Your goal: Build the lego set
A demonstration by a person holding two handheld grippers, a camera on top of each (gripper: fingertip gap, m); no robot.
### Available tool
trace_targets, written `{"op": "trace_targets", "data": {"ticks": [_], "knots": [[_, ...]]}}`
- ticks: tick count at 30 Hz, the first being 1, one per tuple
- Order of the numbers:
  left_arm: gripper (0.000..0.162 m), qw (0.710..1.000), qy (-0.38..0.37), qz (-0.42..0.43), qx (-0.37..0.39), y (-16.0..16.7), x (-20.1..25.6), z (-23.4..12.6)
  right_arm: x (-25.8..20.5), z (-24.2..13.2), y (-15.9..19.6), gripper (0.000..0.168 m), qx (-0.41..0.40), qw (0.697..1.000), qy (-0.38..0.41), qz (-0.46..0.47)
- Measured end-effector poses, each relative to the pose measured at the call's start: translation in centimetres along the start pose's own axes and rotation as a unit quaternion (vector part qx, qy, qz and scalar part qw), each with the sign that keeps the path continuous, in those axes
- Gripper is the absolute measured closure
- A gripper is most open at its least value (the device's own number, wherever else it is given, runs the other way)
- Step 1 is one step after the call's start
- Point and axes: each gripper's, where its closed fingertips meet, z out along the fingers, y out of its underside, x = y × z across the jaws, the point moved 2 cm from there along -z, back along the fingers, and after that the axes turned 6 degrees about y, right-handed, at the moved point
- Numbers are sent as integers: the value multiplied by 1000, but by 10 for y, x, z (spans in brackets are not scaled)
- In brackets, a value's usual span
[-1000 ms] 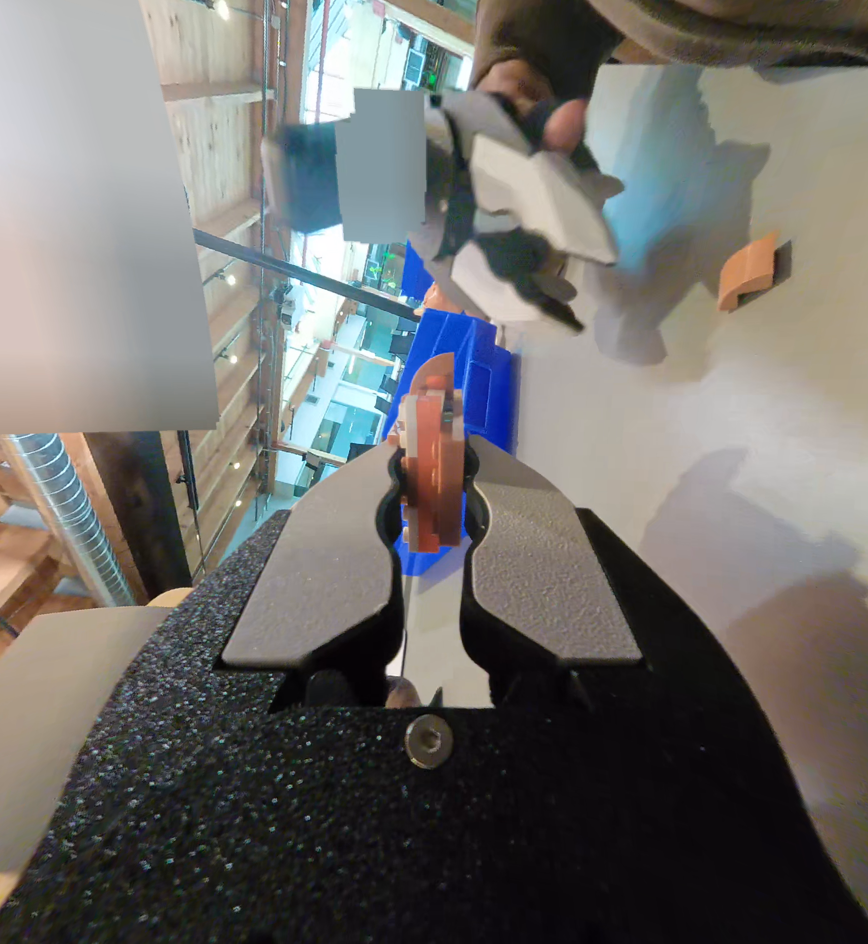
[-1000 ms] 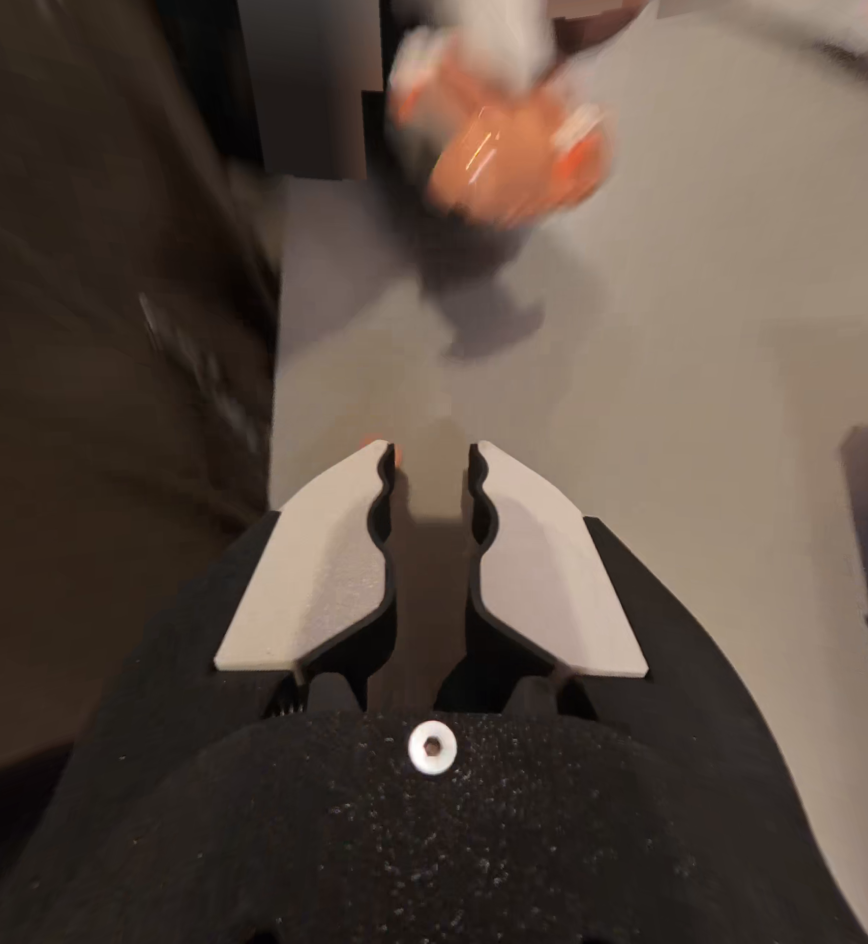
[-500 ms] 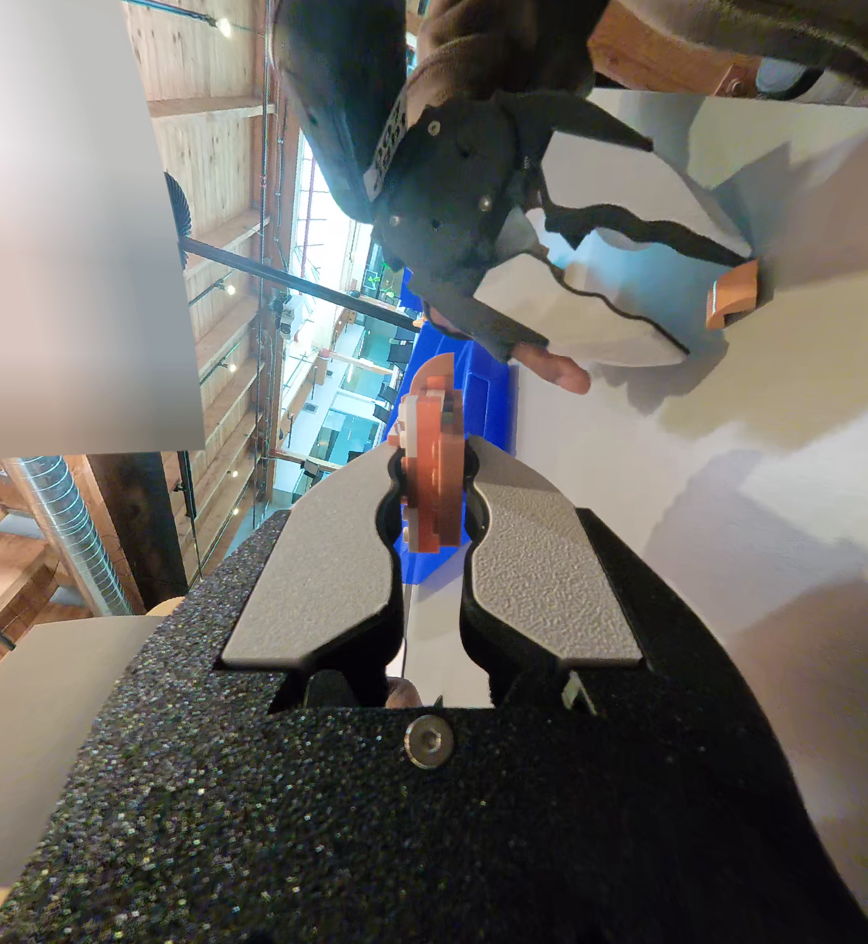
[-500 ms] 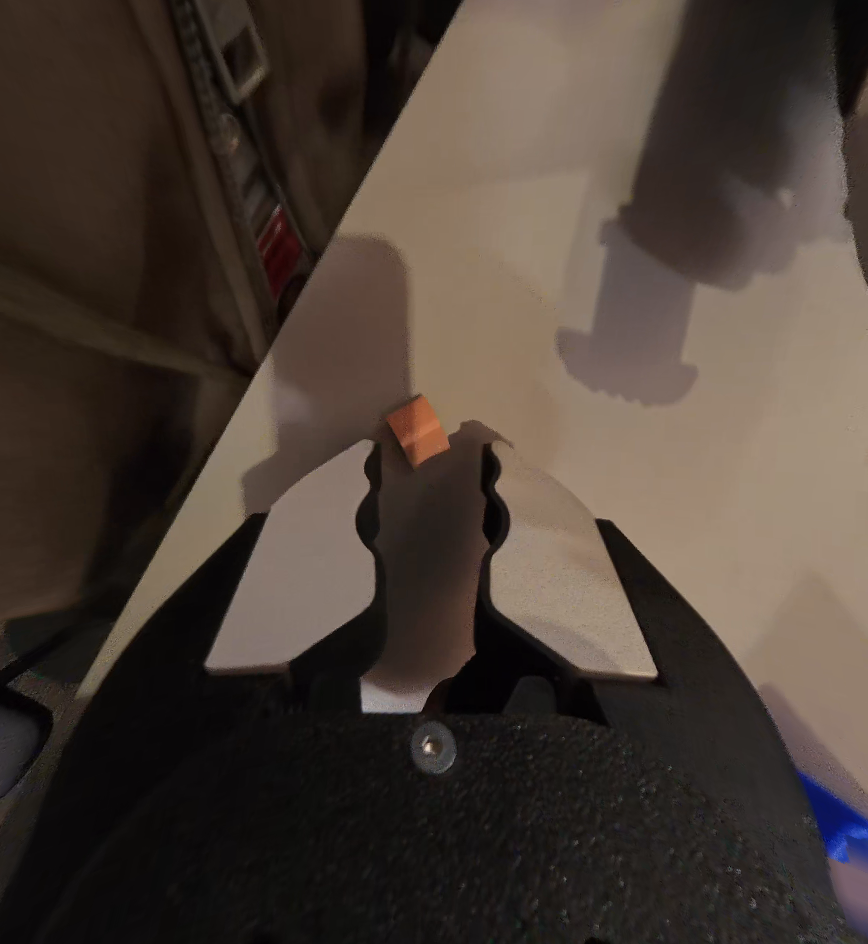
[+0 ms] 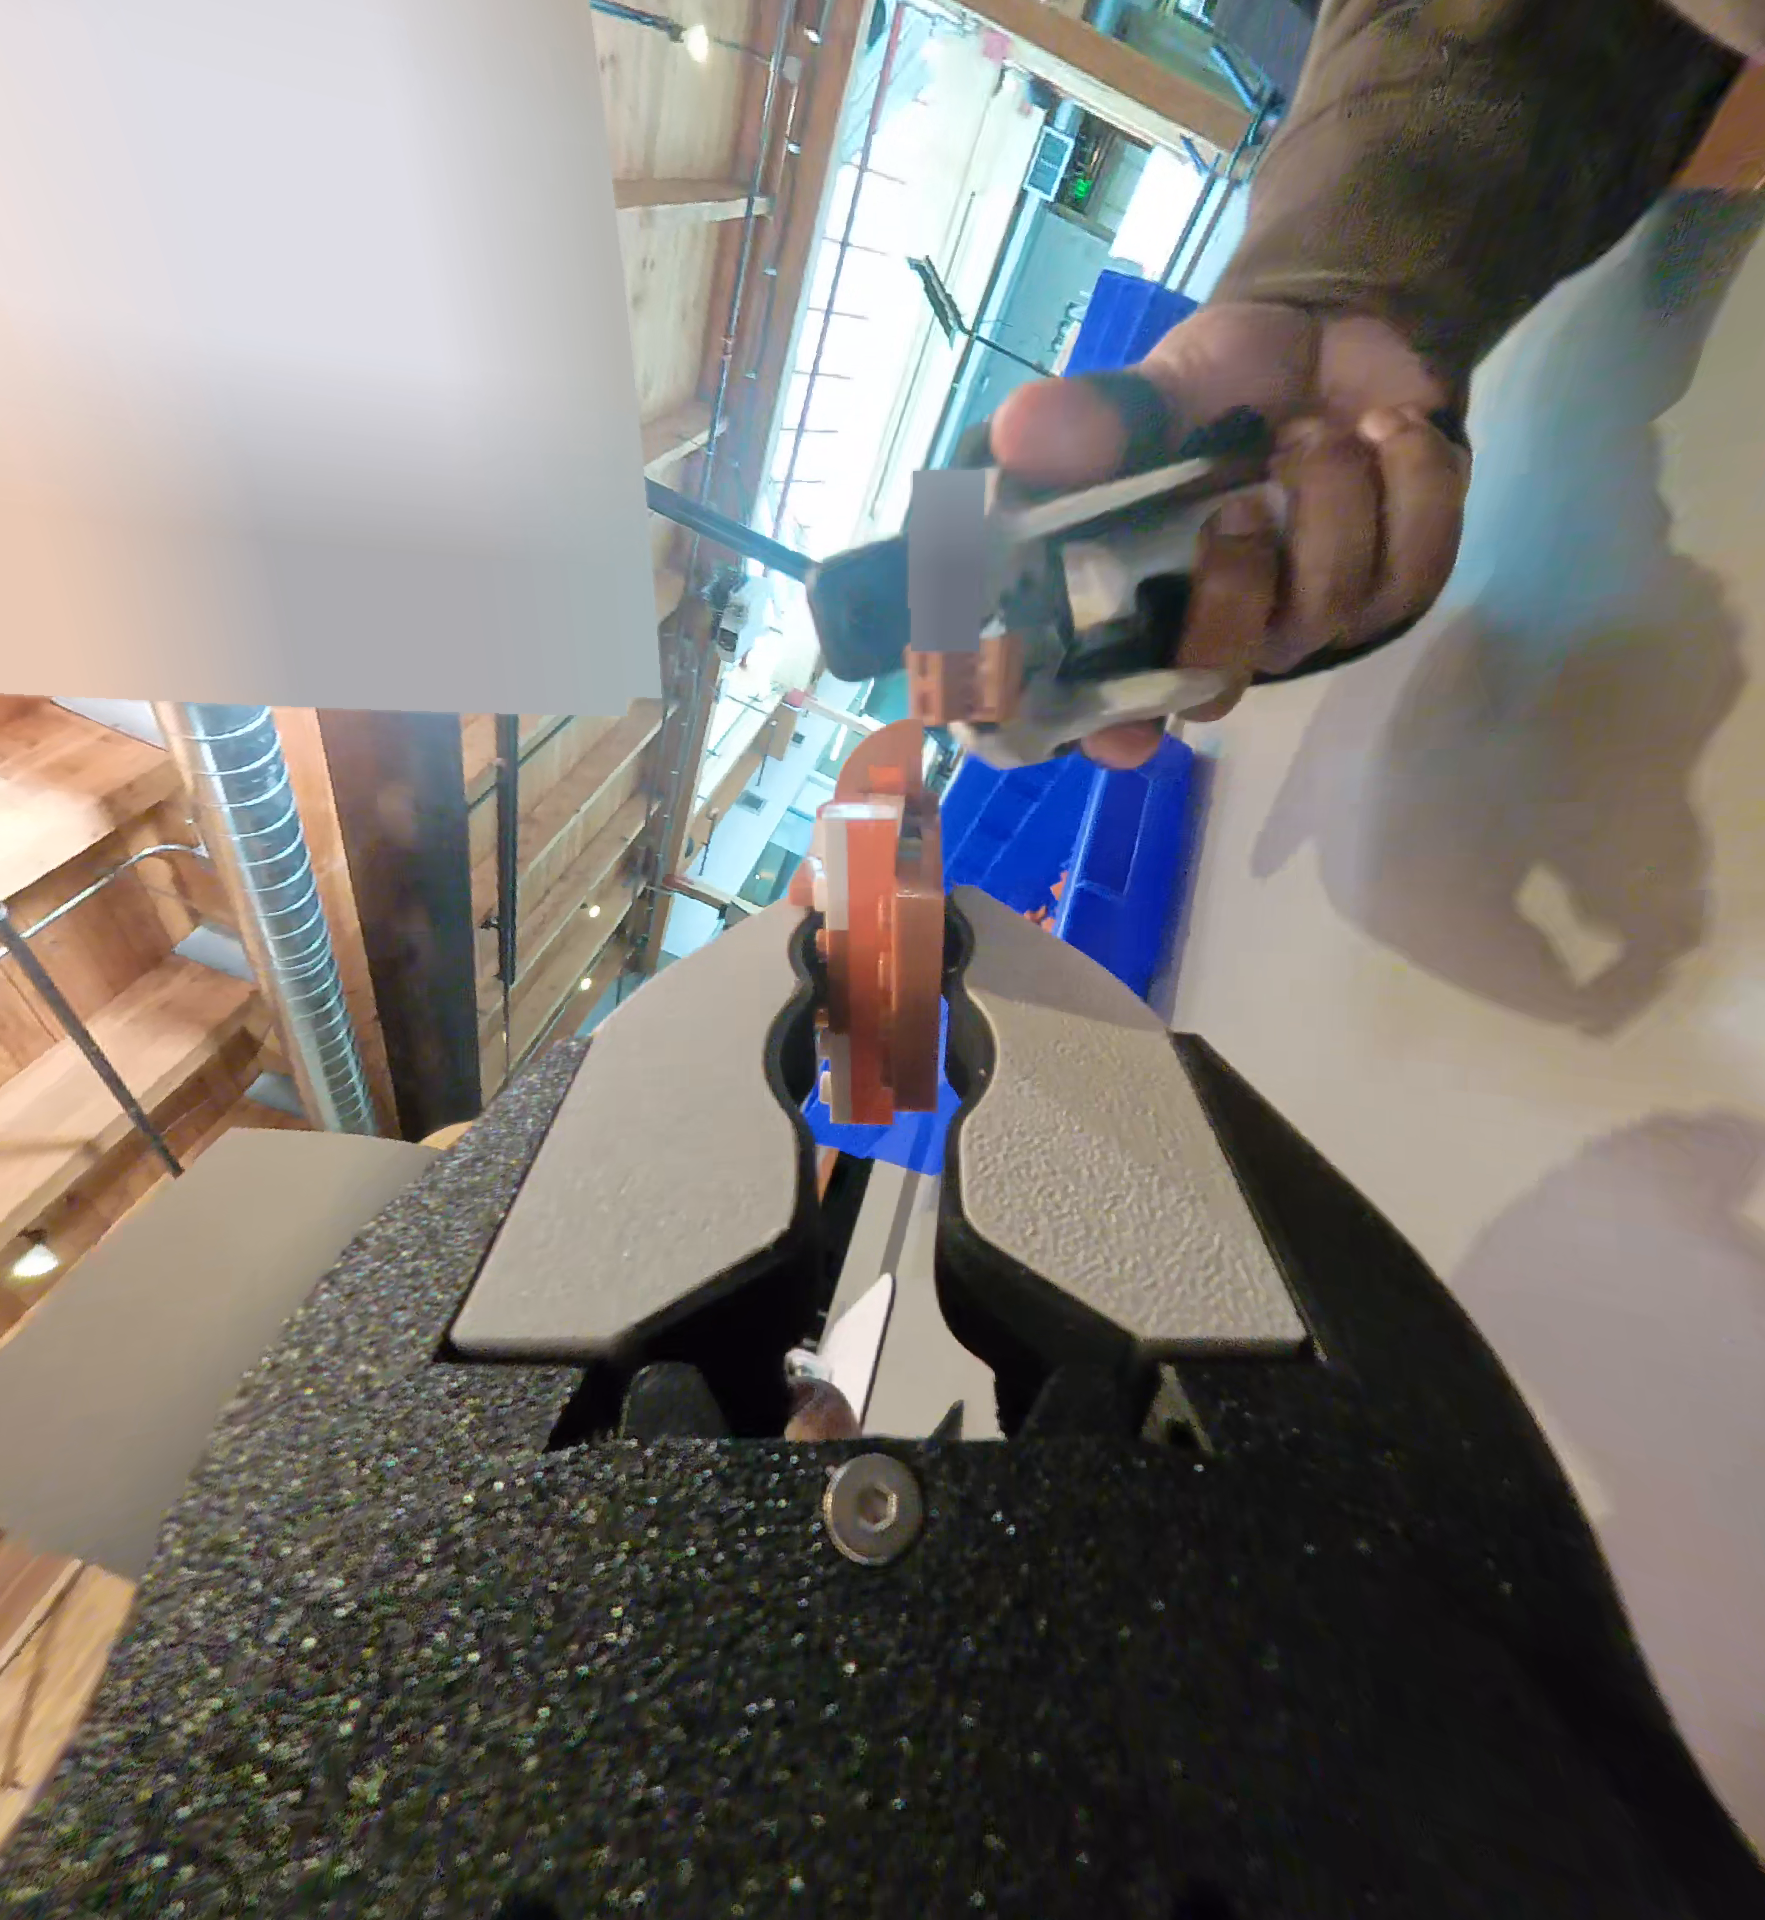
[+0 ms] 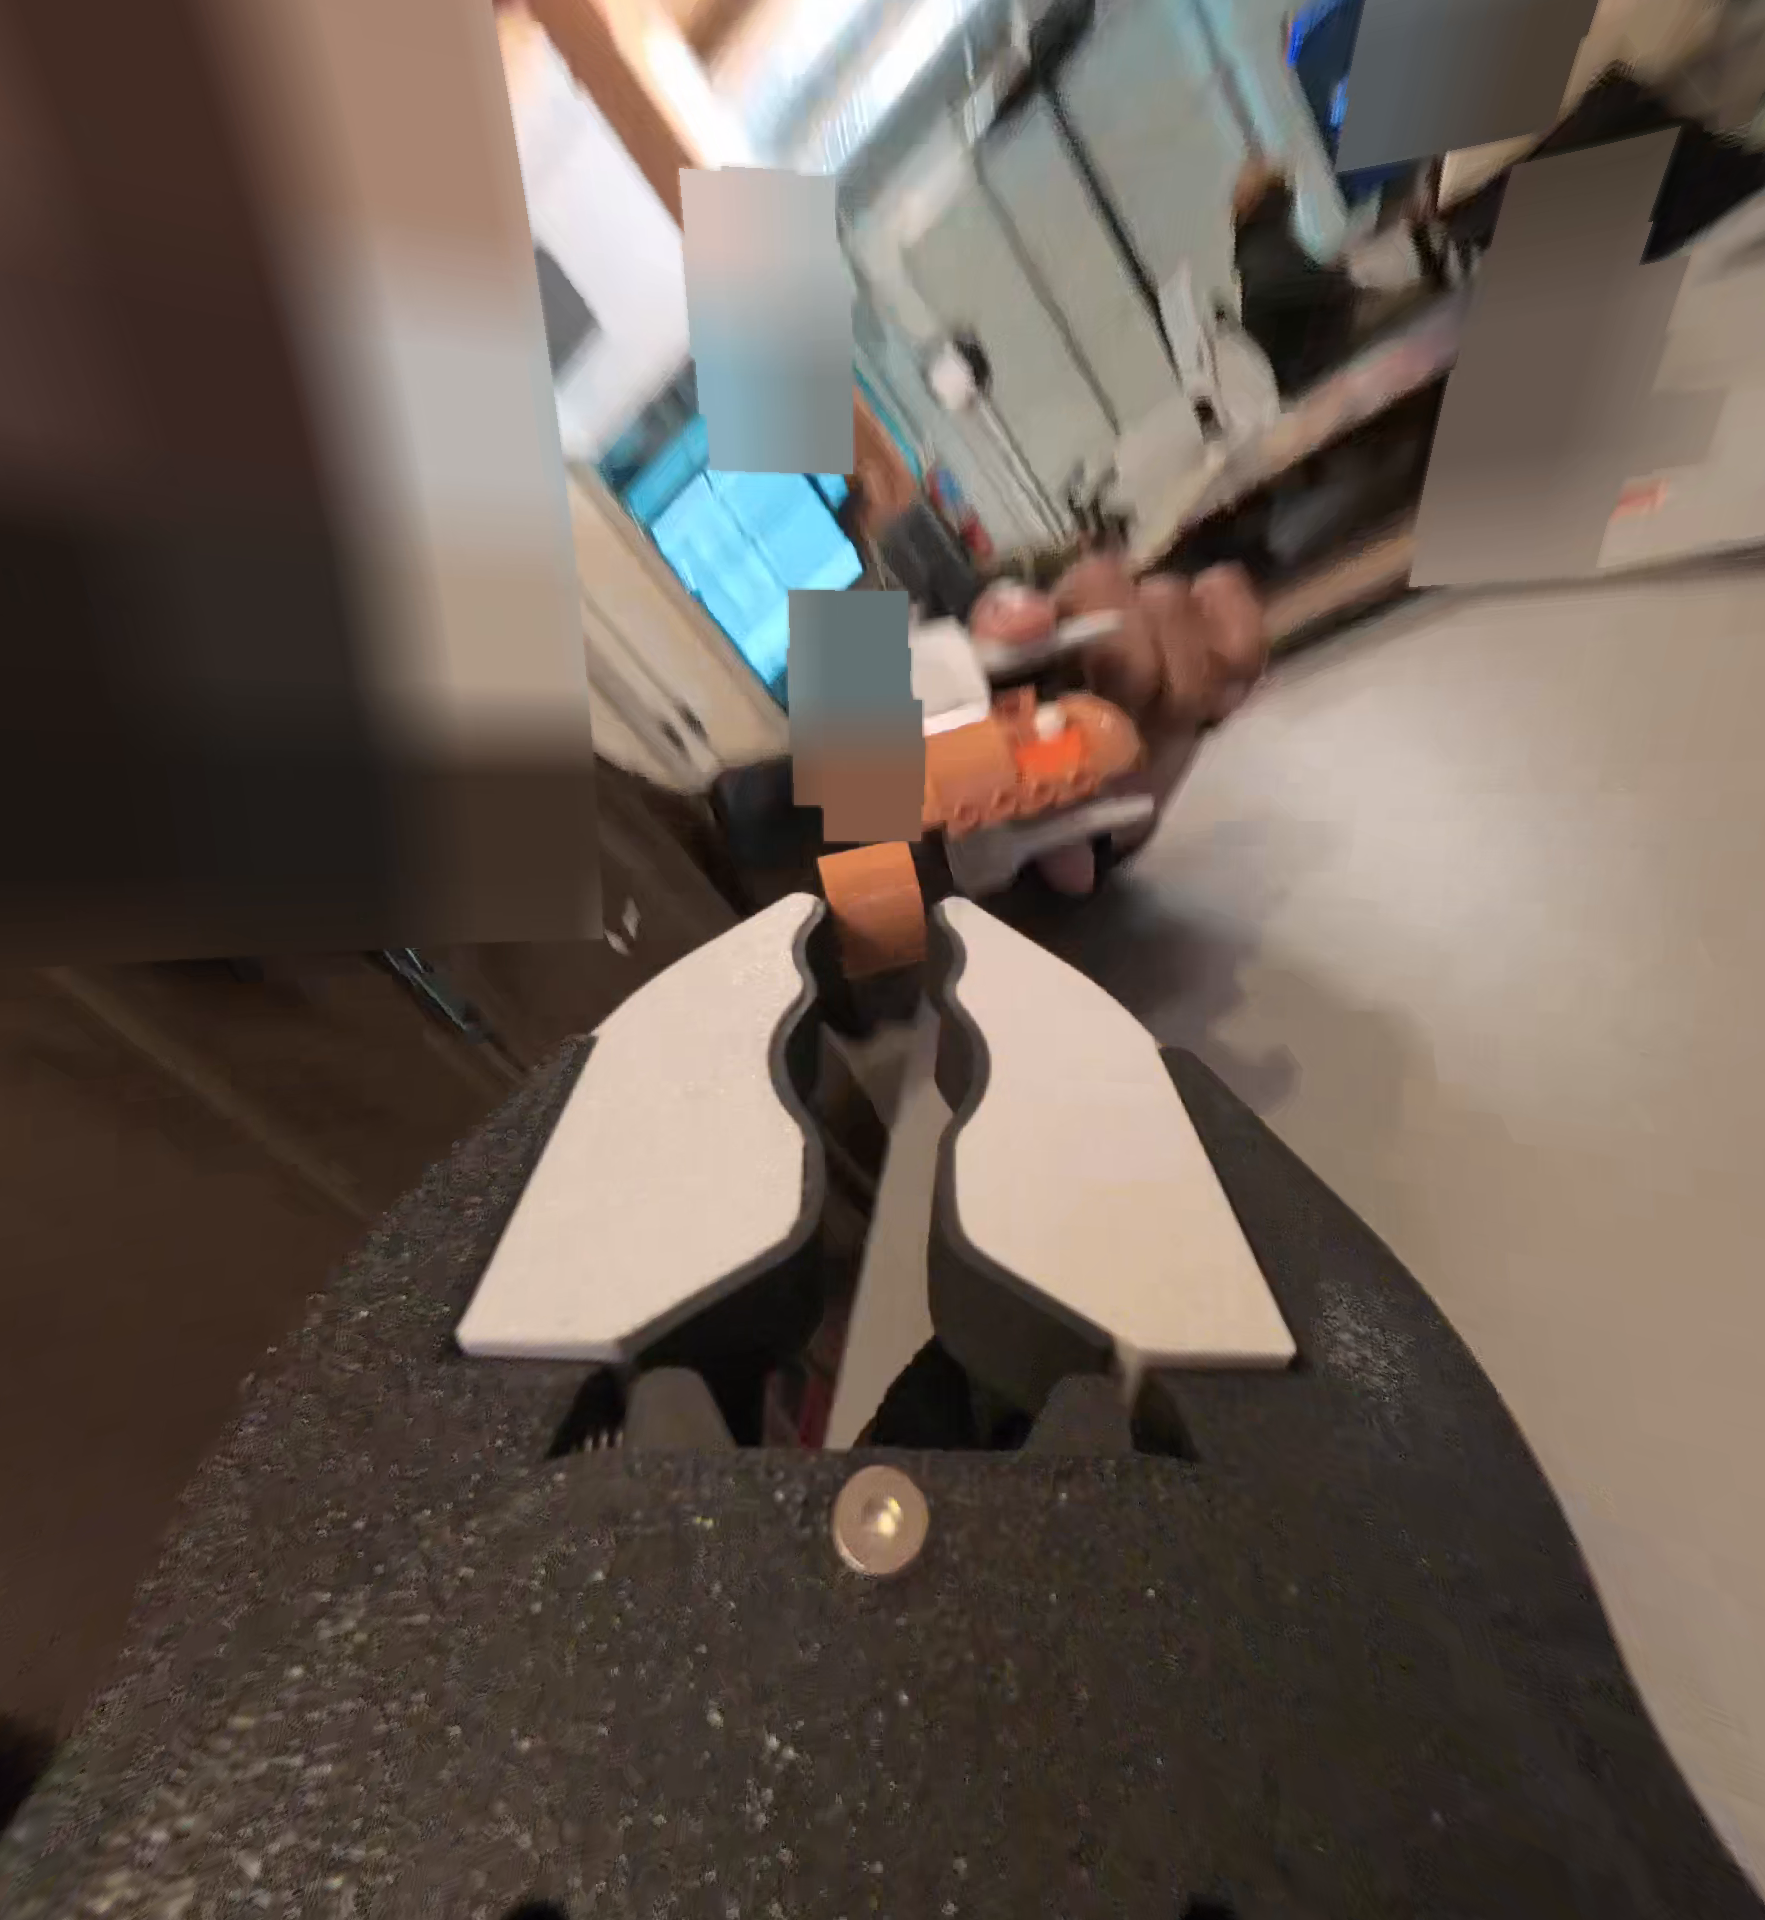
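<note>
The left gripper is closed on a flat reddish-brown brick assembly with white and orange parts. The assembly stands on edge between the two grey textured fingers and is clamped at the fingertip notches. Its rounded upper end projects forward past the fingertips.

Directly ahead of that rounded end, just beyond it, sits the right gripper, seen from the left wrist view. It grips a small reddish-brown curved brick. The brick is close to the top of the assembly; contact between the two cannot be determined. A person's hand wraps the right gripper's body, with a dark brown sleeve behind it.

To the right of the left gripper lies a light grey tabletop. A blue plastic bin sits on it ahead of the fingertips, behind the assembly.

In the right wrist view, the right gripper is closed to a narrow gap, holding the small curved brick at the very tips of its light grey fingers. Ahead and slightly right, the brick assembly lies sideways in the left gripper's fingers, with a hand behind it. This view is motion-blurred. The grey tabletop extends to the right.
</note>
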Motion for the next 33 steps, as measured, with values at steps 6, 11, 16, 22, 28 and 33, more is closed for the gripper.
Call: {"op": "trace_targets", "data": {"ticks": [6, 11, 16, 22, 28, 33], "knots": [[142, 999, -1, 42, 2, -10, 6, 5, -3, 5, -17, 151, 45, 998, -36, 13], [142, 998, -6, 59, 7, -16, 7, 6, -6, 15, -20, 151, 7, 999, -26, -30], [142, 998, -8, 57, 8, -16, 5, 6, -6, 15, -24, 151, -10, 998, -10, -61], [142, 1000, -3, 23, 11, -10, 3, 5, 18, 5, -14, 151, -87, 964, 113, -222], [142, 1000, -9, -25, -1, 7, -6, 1, 55, -20, 15, 150, -318, 780, 243, -480], [142, 1000, -4, -25, -11, 11, -4, 2, 60, -22, 38, 141, -416, 671, 198, -580]]}}
